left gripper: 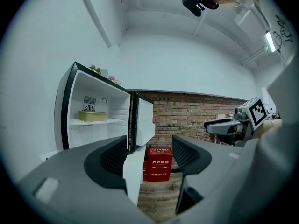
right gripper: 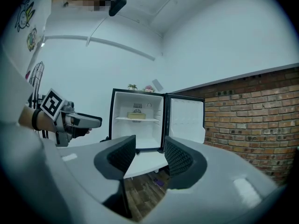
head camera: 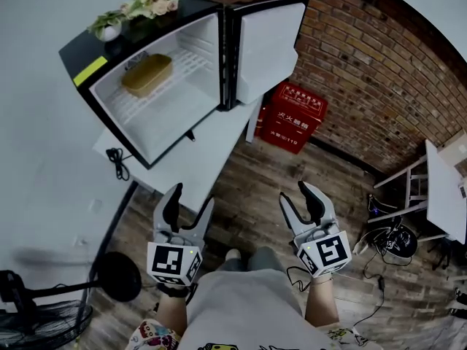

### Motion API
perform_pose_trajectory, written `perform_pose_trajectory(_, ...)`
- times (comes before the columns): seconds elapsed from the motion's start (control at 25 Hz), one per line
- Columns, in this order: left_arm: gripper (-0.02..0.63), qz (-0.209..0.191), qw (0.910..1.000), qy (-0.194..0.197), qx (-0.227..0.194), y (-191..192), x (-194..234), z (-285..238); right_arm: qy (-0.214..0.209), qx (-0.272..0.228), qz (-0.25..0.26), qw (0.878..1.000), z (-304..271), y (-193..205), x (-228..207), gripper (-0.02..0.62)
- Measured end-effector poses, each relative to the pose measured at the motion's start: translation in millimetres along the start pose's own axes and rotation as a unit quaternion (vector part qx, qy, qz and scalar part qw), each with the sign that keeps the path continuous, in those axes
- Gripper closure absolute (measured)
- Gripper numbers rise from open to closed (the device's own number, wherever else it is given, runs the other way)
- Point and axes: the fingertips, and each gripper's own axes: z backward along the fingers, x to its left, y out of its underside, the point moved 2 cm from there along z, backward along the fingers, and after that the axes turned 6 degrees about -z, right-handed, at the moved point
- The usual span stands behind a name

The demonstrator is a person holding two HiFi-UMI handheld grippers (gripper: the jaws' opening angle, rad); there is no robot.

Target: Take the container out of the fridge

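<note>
Looking out past the left claw (left gripper: 150,142), jaws wide apart with nothing between. Fridge (left gripper: 77,101) up ahead, door (left gripper: 144,118) swung open, yellowish container (left gripper: 92,116) sitting on the shelf (left gripper: 100,122) inside. Red crate (left gripper: 159,162) down on the wood floor (left gripper: 156,197), brick wall (left gripper: 196,115) behind, right claw (left gripper: 210,127) off to the side.

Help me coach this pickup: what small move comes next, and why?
Probably advance both toward the fridge: its door stands open, the yellow container sits on the shelf, and the left hand-held gripper and right hand-held gripper are open, empty and well short of it.
</note>
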Motion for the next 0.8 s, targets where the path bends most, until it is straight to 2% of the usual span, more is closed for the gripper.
perform_pose_trajectory(0.36, 0.275, 0.019, 0.999, -0.039, 0.013, 12, 32, -12, -0.049, 0.007, 0.009, 0.999, -57, -3, 3, 0.407)
perform_pose_trajectory(0.6, 0.275, 0.028, 0.9938, -0.107, 0.012, 14, 69, -24, -0.12, 0.011, 0.028, 0.992, -126, -15, -1, 0.407)
perform_pose_trajectory(0.8, 0.275, 0.035, 0.9842, -0.173, 0.01, 3, 101, -41, -0.188, 0.008, 0.044, 0.981, -191, -32, -3, 0.406)
